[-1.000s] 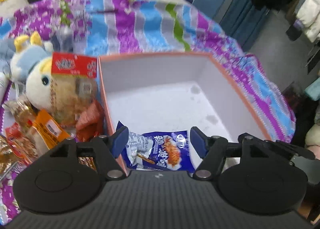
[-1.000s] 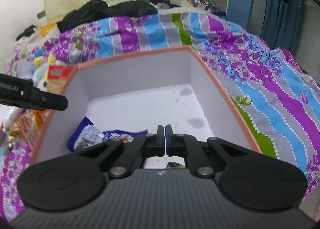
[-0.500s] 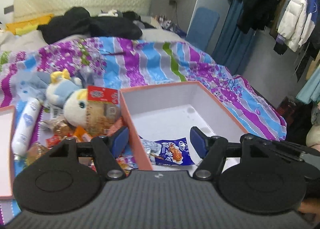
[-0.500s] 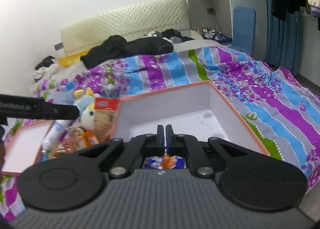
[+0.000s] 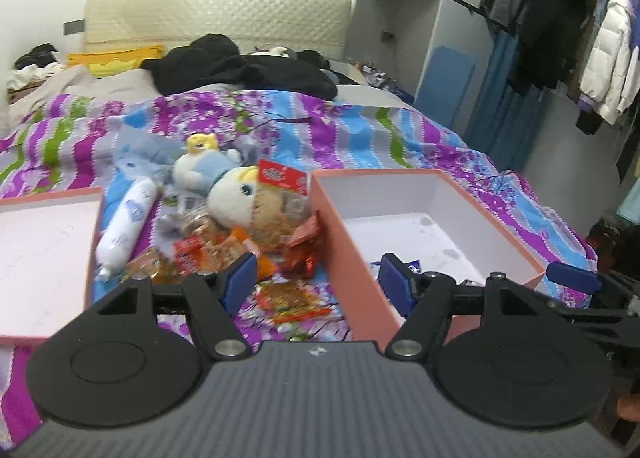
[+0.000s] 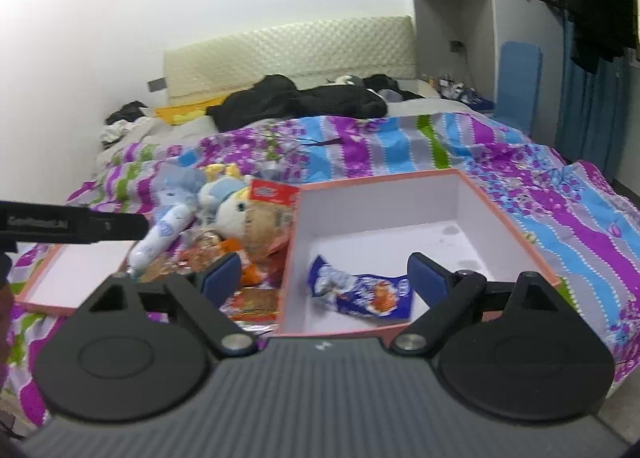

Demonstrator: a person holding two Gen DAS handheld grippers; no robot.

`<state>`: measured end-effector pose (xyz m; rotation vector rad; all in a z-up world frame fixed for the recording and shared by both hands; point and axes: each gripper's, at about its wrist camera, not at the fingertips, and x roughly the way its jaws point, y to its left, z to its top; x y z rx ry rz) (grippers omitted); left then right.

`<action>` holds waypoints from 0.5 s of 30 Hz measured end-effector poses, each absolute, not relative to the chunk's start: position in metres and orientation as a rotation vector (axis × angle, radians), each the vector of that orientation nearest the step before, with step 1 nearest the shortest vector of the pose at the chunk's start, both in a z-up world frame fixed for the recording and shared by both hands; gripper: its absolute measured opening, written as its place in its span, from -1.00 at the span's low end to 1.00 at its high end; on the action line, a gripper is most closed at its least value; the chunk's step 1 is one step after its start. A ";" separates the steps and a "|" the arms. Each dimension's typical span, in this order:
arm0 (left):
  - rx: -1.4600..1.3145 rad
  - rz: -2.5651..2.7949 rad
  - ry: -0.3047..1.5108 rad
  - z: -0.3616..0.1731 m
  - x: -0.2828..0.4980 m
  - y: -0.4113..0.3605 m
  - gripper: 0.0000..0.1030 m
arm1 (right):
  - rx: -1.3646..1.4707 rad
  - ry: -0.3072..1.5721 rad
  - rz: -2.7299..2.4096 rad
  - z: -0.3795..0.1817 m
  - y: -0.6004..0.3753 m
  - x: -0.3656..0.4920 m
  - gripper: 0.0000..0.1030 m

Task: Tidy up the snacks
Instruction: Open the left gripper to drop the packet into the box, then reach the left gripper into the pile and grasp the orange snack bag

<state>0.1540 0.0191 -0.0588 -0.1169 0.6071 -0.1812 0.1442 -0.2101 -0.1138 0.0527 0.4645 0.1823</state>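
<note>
A pink cardboard box [image 6: 500, 214] with a white inside sits on the bed, with a blue snack packet [image 6: 360, 292] lying on its floor near the front wall. My right gripper [image 6: 325, 278] hangs above and in front of the box; its jaws are opening wide with nothing pressed between them. My left gripper [image 5: 318, 282] is open and empty, over the left wall of the box [image 5: 344, 254]. Left of the box lies a pile of loose snack packets [image 5: 224, 246], with an orange-red packet [image 5: 292, 298] nearest me. The blue packet is mostly hidden in the left wrist view.
A plush toy [image 5: 228, 202], a bag with a red header [image 5: 280, 178] and a white tube [image 5: 124, 226] lie behind the pile. The box lid [image 5: 40, 250] lies at far left. Dark clothes [image 5: 240, 66] cover the head of the bed. Hanging coats [image 5: 608, 38] stand to the right.
Both grippers have drawn back and up from the box, so more of the bed shows. The right jaws went from shut to wide open. The left view has swung toward the snack pile.
</note>
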 end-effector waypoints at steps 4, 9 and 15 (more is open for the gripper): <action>-0.112 -0.144 0.574 -0.071 0.127 0.032 0.55 | 0.058 0.467 0.218 -0.127 -0.191 0.127 0.77; -0.065 -0.113 0.606 -0.091 0.105 0.039 0.68 | 0.051 0.484 0.258 -0.146 -0.172 0.108 0.77; -0.104 -0.077 0.633 -0.112 0.092 0.062 0.85 | 0.029 0.521 0.283 -0.169 -0.156 0.096 0.77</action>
